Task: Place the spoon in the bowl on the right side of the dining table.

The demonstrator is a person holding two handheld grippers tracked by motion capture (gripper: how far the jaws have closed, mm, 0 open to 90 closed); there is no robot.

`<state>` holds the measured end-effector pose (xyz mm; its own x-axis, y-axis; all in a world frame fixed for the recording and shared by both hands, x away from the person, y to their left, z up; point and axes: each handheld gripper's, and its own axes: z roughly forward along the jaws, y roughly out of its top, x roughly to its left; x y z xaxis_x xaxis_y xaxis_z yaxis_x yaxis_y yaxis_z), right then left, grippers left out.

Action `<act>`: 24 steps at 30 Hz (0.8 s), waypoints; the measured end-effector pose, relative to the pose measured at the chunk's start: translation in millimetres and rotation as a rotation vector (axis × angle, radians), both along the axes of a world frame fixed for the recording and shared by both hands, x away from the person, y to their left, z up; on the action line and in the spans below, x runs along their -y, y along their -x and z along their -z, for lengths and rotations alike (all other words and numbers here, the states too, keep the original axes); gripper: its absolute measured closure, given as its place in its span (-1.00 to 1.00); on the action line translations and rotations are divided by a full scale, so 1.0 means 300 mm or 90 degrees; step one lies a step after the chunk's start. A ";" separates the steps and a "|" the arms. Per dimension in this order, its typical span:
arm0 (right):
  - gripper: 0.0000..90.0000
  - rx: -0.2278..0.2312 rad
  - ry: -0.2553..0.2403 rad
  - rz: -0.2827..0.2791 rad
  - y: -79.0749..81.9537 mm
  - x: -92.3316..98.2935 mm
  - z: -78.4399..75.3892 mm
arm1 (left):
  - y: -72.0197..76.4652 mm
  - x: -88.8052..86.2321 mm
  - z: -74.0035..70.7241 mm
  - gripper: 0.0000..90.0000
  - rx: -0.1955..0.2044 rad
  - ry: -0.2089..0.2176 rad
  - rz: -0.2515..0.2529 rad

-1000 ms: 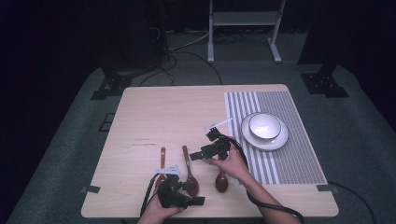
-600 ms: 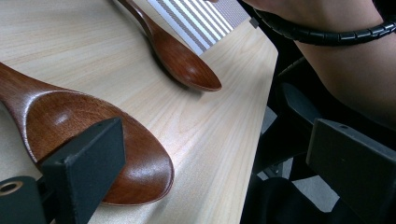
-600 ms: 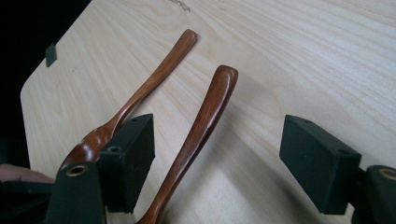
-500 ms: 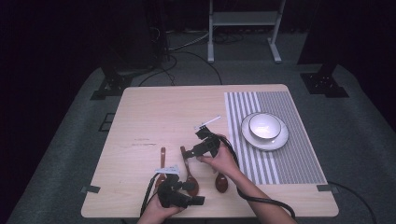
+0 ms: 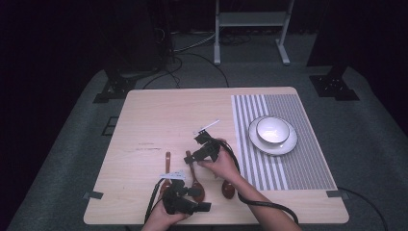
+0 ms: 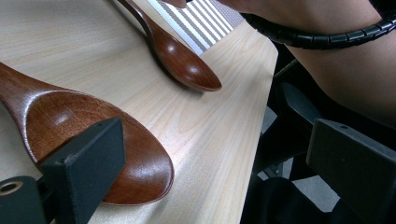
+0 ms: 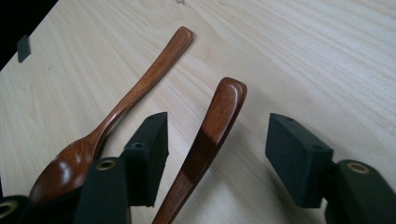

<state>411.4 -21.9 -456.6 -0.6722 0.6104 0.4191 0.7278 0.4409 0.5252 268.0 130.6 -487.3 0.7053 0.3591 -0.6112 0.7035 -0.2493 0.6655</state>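
One pale wooden desk [image 5: 159, 110] carries everything I work with. On its right side lies a grey-and-white striped placemat [image 5: 308, 163], and on that a round white plate [image 5: 288, 144] with a white gold-rimmed bowl [image 5: 273, 130] standing in it. The bowl holds nothing, as far as I can see from above.

My right tool [image 5: 195, 156] has come leftwards, away from the mat's edge where it was a second ago. It now sits low over the handle of the middle dark-brown wooden spoon [image 7: 215, 126]. Its jaws have just been closing. The handle runs up between them with a gap on either side, so they are spread around it and not pinching yet. I judge the pick-up to be a moment from the grip.

My left tool [image 6: 224, 158] rests at the desk's near edge with its jaws spread wide and nothing between them. One jaw lies just beside that same spoon's bowl end, and the other hangs past the desk's edge.

The left wooden spoon [image 7: 135, 93] lies just beside the middle one, and the right wooden spoon [image 6: 184, 60] lies near the mat. All three spoons are flat on the desk, none in the bowl.
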 end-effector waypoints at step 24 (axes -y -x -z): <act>0.60 -0.064 -0.103 0.049 -0.014 0.089 -0.003 | 0.000 0.001 -0.003 -0.93 0.004 -0.006 0.006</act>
<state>415.7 -48.6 -455.6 -0.5759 0.5775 0.5787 0.8085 0.2977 0.5076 268.0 130.2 -486.4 0.7124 0.3589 -0.6030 0.6970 -0.2620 0.6675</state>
